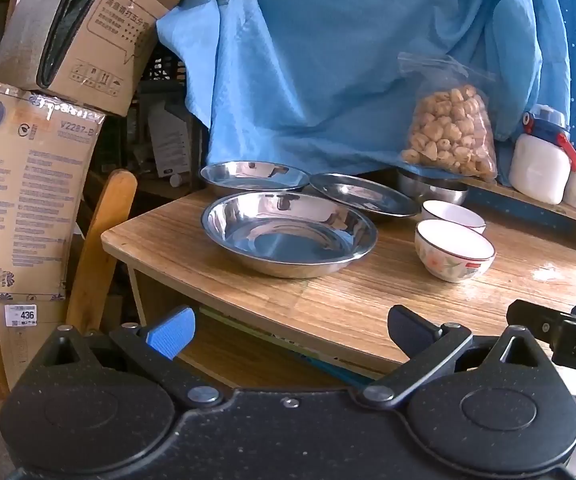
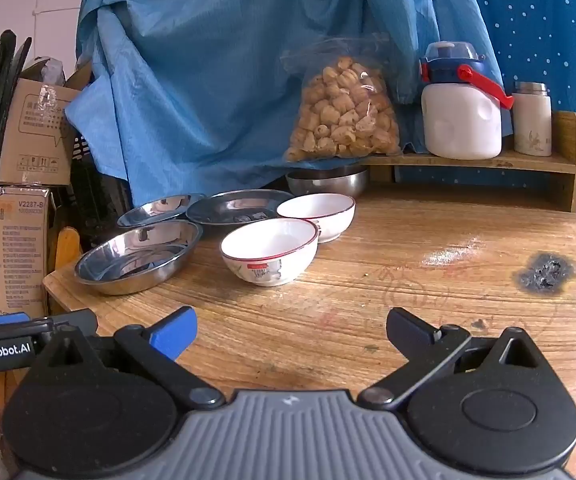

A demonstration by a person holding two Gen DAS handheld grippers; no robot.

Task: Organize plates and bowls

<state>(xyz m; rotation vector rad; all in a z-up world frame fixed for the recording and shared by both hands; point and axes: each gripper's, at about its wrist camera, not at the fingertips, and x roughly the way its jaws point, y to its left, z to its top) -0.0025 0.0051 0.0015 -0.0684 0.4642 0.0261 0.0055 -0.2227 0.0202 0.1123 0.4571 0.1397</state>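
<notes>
Three shallow steel plates lie on the wooden table (image 1: 327,300): a near plate (image 1: 288,234) (image 2: 138,256), a far-left plate (image 1: 254,174) (image 2: 156,208) and a far-right plate (image 1: 361,194) (image 2: 234,206). Two white bowls with red rims stand to their right, the near bowl (image 1: 453,250) (image 2: 270,248) and the far bowl (image 1: 451,214) (image 2: 317,210). A steel bowl (image 1: 431,188) (image 2: 327,180) sits behind them under the blue cloth. My left gripper (image 1: 289,332) hangs open before the table's front edge, nothing between its fingers. My right gripper (image 2: 289,332) is open and empty over the table's near part.
A bag of snacks (image 2: 341,114) leans on a low wooden shelf (image 2: 487,162) with a white jug (image 2: 461,120) and a small flask (image 2: 531,120). Blue cloth (image 1: 327,60) hangs behind. Cardboard boxes (image 1: 20,184) and a wooden chair back (image 1: 104,240) stand left of the table. A burn mark (image 2: 547,272) scars the table.
</notes>
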